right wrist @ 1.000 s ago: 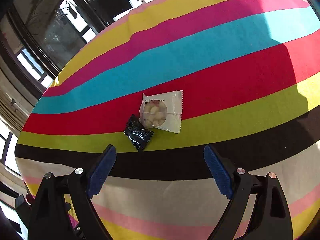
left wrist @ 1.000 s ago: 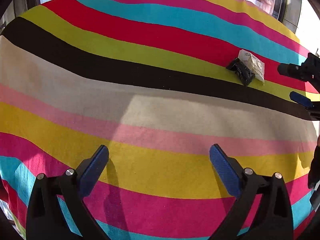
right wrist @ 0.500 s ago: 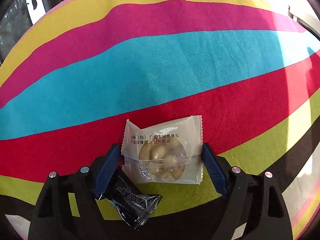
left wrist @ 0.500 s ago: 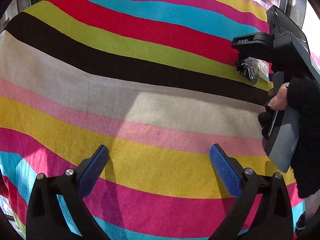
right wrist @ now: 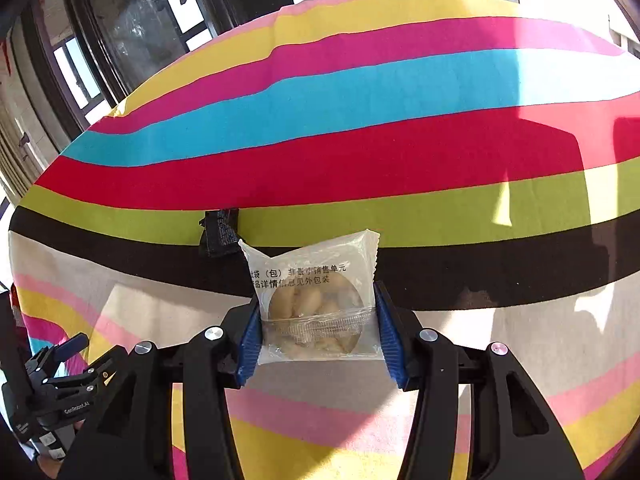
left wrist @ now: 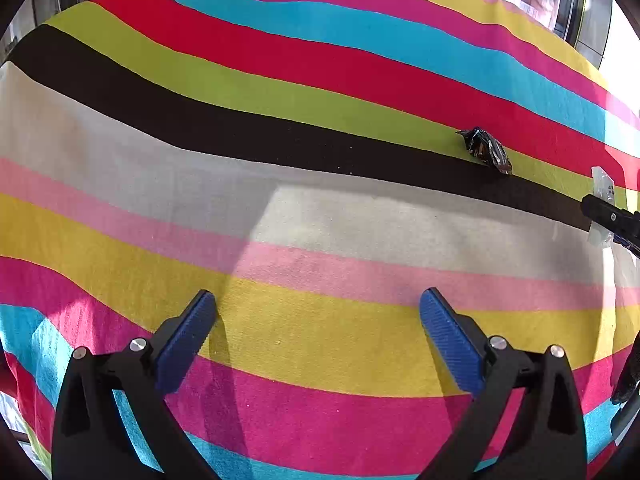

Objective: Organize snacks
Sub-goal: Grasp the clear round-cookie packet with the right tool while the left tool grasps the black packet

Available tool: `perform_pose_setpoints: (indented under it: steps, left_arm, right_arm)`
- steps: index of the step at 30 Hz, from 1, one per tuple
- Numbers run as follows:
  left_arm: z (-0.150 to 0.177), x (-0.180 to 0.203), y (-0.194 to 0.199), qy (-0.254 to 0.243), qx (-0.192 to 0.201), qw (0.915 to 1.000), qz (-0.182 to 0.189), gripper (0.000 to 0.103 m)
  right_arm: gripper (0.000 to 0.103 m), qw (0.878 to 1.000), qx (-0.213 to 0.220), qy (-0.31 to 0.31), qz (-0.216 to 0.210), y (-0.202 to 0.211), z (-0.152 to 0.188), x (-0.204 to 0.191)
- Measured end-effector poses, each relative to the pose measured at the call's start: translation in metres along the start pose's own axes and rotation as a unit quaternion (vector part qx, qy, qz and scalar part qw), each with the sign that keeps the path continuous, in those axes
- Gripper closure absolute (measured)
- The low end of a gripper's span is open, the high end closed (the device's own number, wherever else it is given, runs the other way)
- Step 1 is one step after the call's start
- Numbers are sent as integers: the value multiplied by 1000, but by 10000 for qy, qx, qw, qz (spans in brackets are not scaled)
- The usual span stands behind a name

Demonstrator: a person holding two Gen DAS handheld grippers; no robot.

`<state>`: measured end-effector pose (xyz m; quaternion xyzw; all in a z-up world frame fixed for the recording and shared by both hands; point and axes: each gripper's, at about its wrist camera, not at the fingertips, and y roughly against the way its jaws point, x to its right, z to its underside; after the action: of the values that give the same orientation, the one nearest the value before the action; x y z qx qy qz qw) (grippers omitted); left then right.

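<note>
The right gripper point(right wrist: 318, 322) has its blue fingers point(right wrist: 251, 340) clamped on a clear snack packet point(right wrist: 316, 300), one pad pressed to each side edge; they have just been closing in on it. The packet stands up between them, lifted clear of the cloth, with printed Chinese text across its upper half and pale, rounded pieces showing through a round window lower down.

Behind it, on the desk under a striped tablecloth point(right wrist: 360, 152), a small black wrapper point(right wrist: 219, 232) lies where the lime-green stripe meets the black one, well apart from the held packet. From the left wrist view the same black wrapper point(left wrist: 486, 150) sits crumpled on that border, far off to the right, and a corner of the clear packet point(left wrist: 602, 186) shows at the right edge beside a black fingertip of the right gripper.

The left gripper point(left wrist: 318, 340) hangs over the yellow and pink stripes with its fingers point(left wrist: 186, 342) wide apart and nothing between them.
</note>
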<state>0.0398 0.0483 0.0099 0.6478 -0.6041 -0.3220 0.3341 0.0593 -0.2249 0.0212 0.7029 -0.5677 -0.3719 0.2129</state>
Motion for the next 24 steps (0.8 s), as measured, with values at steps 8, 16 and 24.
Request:
perform_pose_setpoints:
  steps: [8, 16, 24]
  left_arm:
    - [-2, -3, 1, 11, -15, 10000, -10, 1]
    - [-22, 31, -9, -984, -134, 9931, 618, 2]
    - [-88, 103, -35, -3377, 411, 9313, 1301, 2]
  right_arm:
    - [53, 9978, 186, 618, -166, 29, 22, -10]
    - [52, 9980, 162, 496, -358, 32, 20, -9]
    - [51, 9979, 189, 485, -377, 30, 22, -10]
